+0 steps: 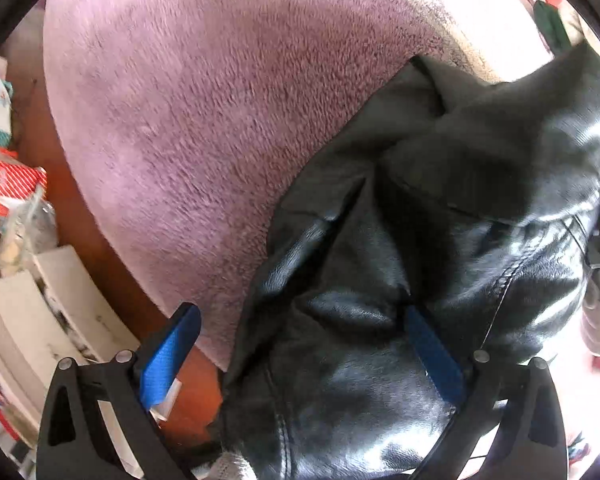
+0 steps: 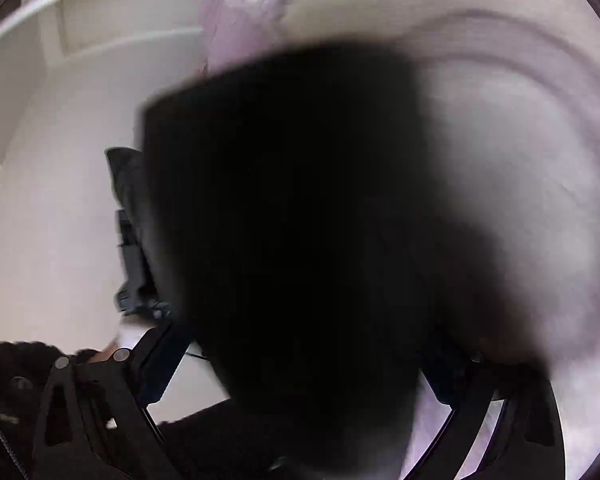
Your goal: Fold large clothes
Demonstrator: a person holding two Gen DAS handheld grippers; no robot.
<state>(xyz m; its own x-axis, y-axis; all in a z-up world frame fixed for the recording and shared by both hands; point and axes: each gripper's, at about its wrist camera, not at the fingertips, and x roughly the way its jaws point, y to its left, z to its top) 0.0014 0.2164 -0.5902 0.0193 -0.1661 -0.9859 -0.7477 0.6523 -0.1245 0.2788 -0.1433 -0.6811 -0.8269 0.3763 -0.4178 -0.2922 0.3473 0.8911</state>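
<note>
Left claw (image 1: 300, 336) gapes over the black leather jacket (image 1: 440, 208) on the lilac blanket (image 1: 204, 112); right claw (image 2: 300, 364) gapes too: pinch the jacket's hem squarely

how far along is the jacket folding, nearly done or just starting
Early, by the look of it. Done: little; the black leather jacket lies bunched and creased on the pink fleece blanket, with no neat fold visible. In hand: the left claw is open over the jacket, gripping nothing; the right claw is open with blurred dark fabric between its fingers. Left: flattening and all the folds.
</note>
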